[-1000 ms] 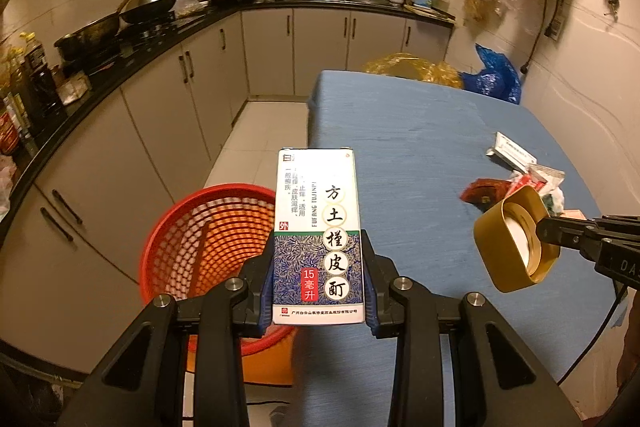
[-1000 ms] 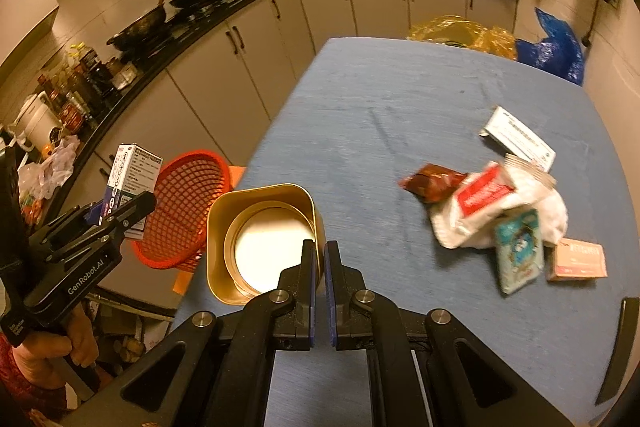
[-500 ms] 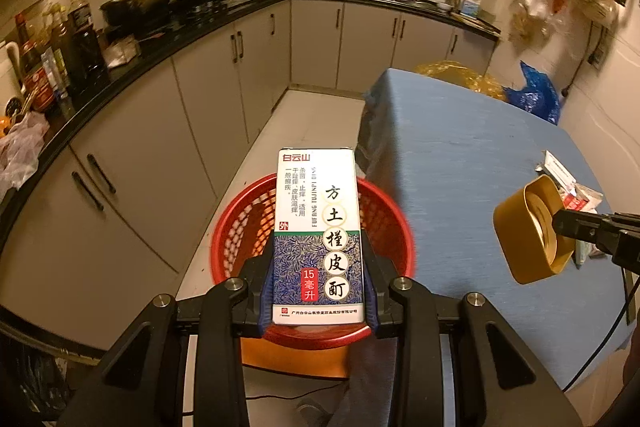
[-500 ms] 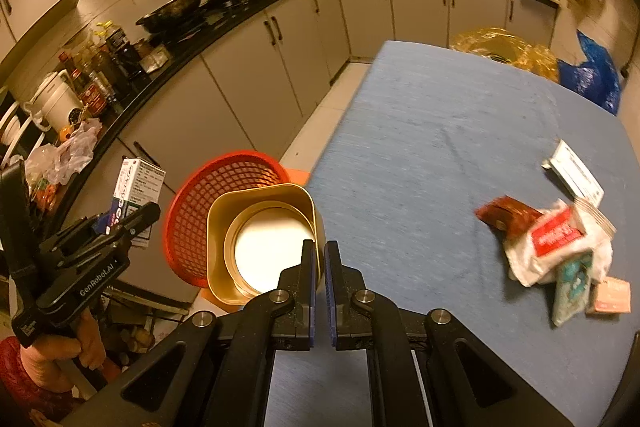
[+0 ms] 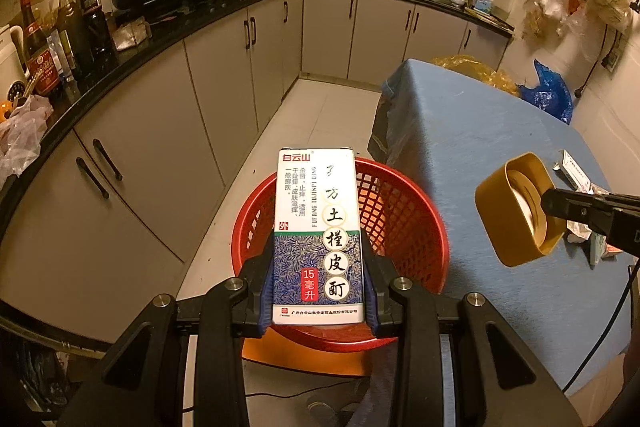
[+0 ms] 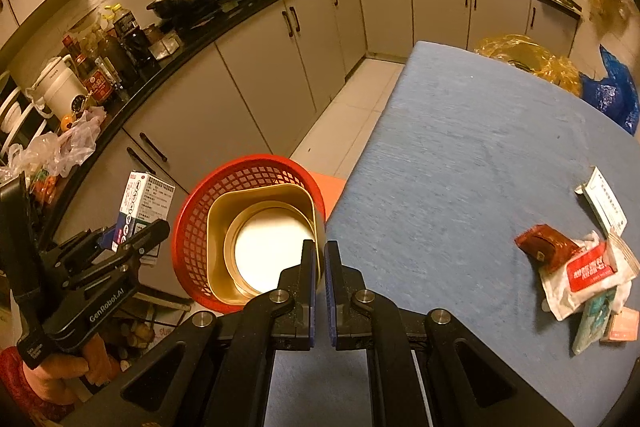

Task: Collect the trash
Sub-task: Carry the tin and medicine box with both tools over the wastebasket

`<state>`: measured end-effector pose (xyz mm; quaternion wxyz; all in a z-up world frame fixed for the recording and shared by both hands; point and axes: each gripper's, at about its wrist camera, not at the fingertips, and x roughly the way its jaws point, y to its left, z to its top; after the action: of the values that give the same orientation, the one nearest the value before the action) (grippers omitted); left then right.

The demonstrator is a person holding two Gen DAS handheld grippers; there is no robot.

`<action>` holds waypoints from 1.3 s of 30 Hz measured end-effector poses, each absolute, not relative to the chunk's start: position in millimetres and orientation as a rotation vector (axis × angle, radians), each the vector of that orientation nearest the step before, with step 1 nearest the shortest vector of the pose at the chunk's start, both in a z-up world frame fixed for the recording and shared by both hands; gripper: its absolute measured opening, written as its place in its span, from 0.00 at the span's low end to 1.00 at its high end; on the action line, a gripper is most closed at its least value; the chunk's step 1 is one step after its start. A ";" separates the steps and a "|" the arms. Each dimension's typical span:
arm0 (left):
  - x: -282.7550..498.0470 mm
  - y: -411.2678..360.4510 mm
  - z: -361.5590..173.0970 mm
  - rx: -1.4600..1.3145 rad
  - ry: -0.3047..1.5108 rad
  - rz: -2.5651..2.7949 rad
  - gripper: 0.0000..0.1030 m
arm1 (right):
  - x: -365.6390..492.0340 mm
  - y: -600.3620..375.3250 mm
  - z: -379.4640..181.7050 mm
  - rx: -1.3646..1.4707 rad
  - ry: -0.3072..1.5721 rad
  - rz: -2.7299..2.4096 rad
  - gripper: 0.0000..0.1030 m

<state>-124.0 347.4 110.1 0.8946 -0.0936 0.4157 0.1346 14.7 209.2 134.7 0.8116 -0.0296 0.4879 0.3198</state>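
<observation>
My left gripper [image 5: 318, 291] is shut on a white and blue medicine box [image 5: 318, 231] and holds it above the red mesh basket [image 5: 404, 223] that stands on an orange stool beside the table. The box also shows in the right wrist view [image 6: 144, 207]. My right gripper [image 6: 319, 259] is shut on the rim of a gold square tin [image 6: 260, 243] and holds it over the basket [image 6: 196, 227], near the table's left edge. The tin also shows in the left wrist view [image 5: 516, 209]. Several wrappers and small boxes [image 6: 584, 267] lie on the blue table [image 6: 460, 147].
Grey cabinets [image 5: 224, 87] under a black counter with woks and bottles [image 5: 80, 27] run along the left and back. A tiled floor strip [image 5: 320, 115] lies between cabinets and table. Yellow and blue bags [image 6: 560, 71] sit behind the table's far end.
Both grippers moved left off the table toward the basket. The box now hangs over the basket, and the tin has come from over the table edge to over the basket.
</observation>
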 end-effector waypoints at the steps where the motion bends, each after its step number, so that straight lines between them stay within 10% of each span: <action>1: -123.3 348.0 108.7 -0.195 0.864 0.281 0.32 | 16.0 210.2 133.6 -0.063 1.045 0.683 0.04; 39: -109.0 361.3 83.0 -0.211 0.924 0.265 0.32 | 50.6 253.9 112.6 -0.087 1.090 0.701 0.04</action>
<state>-109.0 361.3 83.0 0.8813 -0.1014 0.4437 0.1273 50.6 253.9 112.6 0.7964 -0.0407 0.5075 0.3264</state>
